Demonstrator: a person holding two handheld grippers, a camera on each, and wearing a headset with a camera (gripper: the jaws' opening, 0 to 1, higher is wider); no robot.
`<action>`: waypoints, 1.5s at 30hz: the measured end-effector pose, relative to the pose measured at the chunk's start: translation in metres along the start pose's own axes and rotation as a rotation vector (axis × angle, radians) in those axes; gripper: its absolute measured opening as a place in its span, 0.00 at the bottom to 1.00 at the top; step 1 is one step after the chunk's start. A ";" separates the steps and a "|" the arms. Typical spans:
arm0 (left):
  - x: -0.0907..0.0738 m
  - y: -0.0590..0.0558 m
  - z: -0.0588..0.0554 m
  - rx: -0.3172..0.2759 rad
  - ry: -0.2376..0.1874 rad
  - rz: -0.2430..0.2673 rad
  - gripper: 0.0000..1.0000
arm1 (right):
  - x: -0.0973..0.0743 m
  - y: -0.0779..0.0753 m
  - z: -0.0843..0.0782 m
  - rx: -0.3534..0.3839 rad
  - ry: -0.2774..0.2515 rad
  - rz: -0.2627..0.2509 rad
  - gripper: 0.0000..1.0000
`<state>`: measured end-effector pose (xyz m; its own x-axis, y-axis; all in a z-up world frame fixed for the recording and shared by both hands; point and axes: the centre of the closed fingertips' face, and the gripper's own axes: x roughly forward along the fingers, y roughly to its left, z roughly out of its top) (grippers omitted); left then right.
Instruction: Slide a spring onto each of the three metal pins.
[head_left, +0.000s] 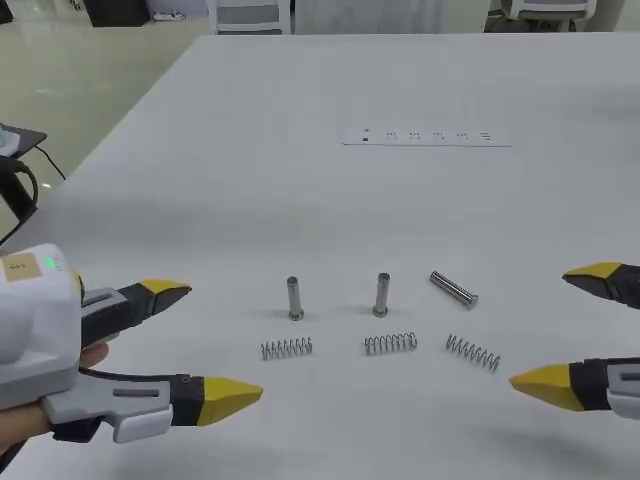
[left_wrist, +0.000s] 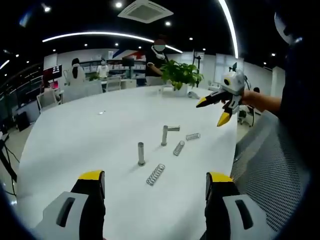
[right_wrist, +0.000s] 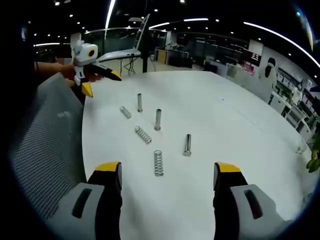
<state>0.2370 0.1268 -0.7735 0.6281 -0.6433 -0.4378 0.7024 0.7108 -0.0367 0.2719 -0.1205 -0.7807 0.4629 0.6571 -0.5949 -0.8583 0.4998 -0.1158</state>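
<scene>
While both grippers hover low over the bench, nothing is in hand. The left gripper has its jaws spread wide, and the right gripper is the same, jaws well apart and empty. Between them the three springs lie on their sides in a row, each just in front of a metal pin. Now the left pin and the middle pin stand upright, wider end down, while the right pin lies flat at an angle. No spring is on any pin.

Those thin wire coils look feather-light and squashy, and likely to roll or flick away under a hard pinch. Better to take one gently across the middle of the coil, leaving its bore clear. The pins look stiff, smooth and easy to topple, so the fallen one wants gripping by its shank.
</scene>
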 end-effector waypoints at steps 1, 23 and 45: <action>0.000 0.000 0.000 0.001 -0.001 0.000 0.80 | 0.000 0.000 0.000 0.000 0.001 0.000 0.75; -0.001 -0.002 -0.001 -0.002 0.002 0.000 0.79 | 0.019 -0.024 0.017 -0.034 0.023 -0.008 0.67; -0.003 -0.005 -0.003 -0.005 0.008 0.002 0.78 | 0.062 -0.042 0.035 -0.102 0.087 0.025 0.53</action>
<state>0.2307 0.1267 -0.7750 0.6269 -0.6394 -0.4452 0.6992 0.7138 -0.0404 0.3440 -0.0814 -0.7849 0.4240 0.6148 -0.6650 -0.8894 0.4213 -0.1776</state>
